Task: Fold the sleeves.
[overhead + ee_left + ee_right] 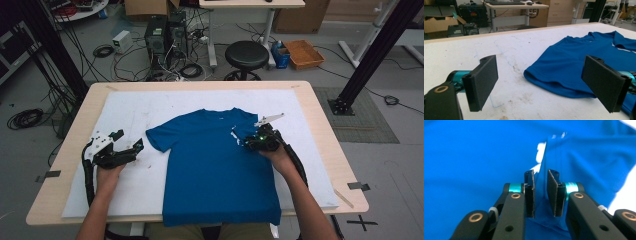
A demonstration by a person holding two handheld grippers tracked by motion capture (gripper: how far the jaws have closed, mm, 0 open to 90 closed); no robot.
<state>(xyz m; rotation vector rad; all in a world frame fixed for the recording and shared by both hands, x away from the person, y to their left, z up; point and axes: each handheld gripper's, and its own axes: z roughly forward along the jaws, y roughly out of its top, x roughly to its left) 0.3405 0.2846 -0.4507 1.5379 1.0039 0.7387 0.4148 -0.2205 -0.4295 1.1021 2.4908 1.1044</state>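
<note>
My right gripper [540, 192] has its fingers [530, 195] nearly together, a narrow gap left, with a raised fold of the blue T-shirt [474, 157] standing between them; I cannot tell whether the pads actually press the cloth yet. In the high view that gripper [248, 142] sits at the shirt's sleeve, right of centre, where the sleeve is folded in over the body and a little white shows through. My left gripper [541, 82] has its fingers [482, 82] spread wide and holds nothing; it hangs just off the other sleeve's hem, low in the frame's middle. The T-shirt [215, 160] lies flat, collar away from me, in the middle of the picture, its bottom hem drooping over the near edge. I judge it light, limp and a bit slick: it will sag and slide, so seams and sleeve hems are the best places to pinch, gathering one layer. The white surface [125, 110] around it is bare and scuffed. Nothing stands in my way; the stool [246, 55], boxes and cables at the top of the frame are well apart.
</note>
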